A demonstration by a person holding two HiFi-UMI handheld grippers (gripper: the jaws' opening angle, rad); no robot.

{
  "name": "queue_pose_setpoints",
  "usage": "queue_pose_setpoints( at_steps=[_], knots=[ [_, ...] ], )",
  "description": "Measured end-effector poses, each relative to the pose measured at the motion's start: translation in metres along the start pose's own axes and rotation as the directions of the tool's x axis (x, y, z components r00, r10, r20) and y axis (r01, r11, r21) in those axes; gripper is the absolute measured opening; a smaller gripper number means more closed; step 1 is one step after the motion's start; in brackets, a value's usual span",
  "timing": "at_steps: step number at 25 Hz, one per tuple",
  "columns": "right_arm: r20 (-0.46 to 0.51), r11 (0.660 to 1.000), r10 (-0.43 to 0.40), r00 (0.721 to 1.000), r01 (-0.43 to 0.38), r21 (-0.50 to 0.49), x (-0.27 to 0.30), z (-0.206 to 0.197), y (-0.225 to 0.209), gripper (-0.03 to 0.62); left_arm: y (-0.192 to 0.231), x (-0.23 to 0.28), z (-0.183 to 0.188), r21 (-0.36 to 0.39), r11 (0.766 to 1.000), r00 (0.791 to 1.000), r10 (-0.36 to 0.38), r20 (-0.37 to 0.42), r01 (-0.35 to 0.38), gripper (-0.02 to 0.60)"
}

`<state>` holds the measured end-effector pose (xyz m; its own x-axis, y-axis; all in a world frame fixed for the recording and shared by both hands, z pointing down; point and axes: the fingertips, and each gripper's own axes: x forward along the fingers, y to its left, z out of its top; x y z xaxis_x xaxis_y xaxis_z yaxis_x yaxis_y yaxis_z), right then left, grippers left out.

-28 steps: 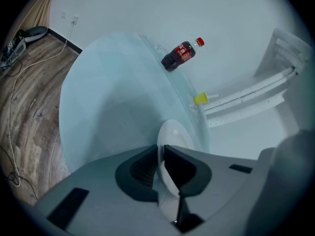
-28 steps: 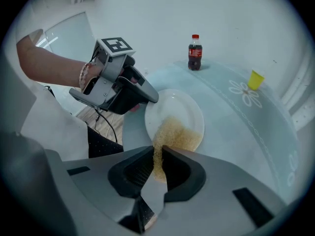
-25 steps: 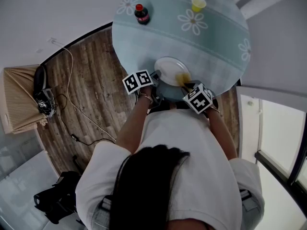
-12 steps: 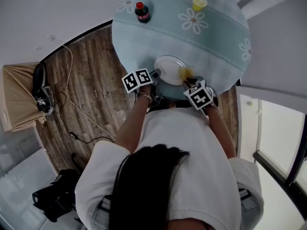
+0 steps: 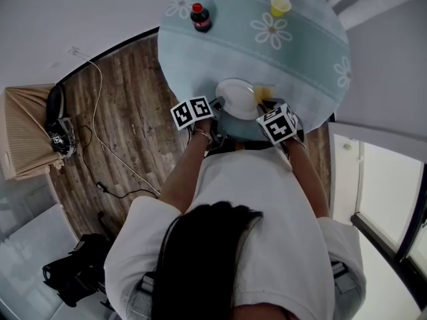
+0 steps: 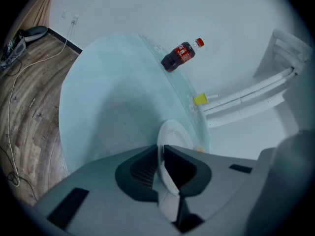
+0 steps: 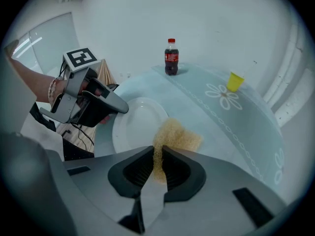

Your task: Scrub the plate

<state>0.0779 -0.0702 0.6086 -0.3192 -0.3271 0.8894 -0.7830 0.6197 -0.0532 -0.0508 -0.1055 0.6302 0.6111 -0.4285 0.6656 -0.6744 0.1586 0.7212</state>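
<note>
Table (image 5: 300, 52) carries plate (image 5: 237, 97) lying flat, left gripper (image 6: 161, 151) clamping rim, right gripper (image 7: 158, 154) pinching sponge (image 7: 179, 134).

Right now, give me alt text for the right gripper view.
The right tongs pinch a yellow mesh scrubber at the white plate, whose opposite rim the left tongs clamp. A cola bottle and yellow cup stand farther back.

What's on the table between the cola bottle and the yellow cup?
Nothing: only bare table top lies between the cola bottle and the yellow cup, clearest in the head view.

Cola bottle (image 5: 201, 17), yellow cup (image 5: 280, 6) on table (image 5: 313, 55).
</note>
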Motion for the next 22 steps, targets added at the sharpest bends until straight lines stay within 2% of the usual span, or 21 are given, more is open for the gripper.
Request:
queue_pose_setpoints(
  at_steps=[4,8,22],
  knots=[
    [-0.007,0.999,-0.013,1.000,0.013,-0.036,0.004,0.008,-0.004,0.061,0.000,0.000,-0.001,-0.004,1.000,1.000,-0.001,-0.001,0.001,0.044],
    [-0.002,0.998,-0.003,1.000,0.003,-0.060,0.011,0.018,-0.004,0.061,0.001,0.001,-0.001,-0.038,0.999,1.000,0.000,-0.001,0.000,0.043],
    [-0.024,0.989,0.058,0.998,-0.061,-0.135,0.035,0.055,0.011,0.061,0.000,0.001,-0.001,-0.007,1.000,1.000,-0.011,-0.014,0.011,0.043]
  ],
)
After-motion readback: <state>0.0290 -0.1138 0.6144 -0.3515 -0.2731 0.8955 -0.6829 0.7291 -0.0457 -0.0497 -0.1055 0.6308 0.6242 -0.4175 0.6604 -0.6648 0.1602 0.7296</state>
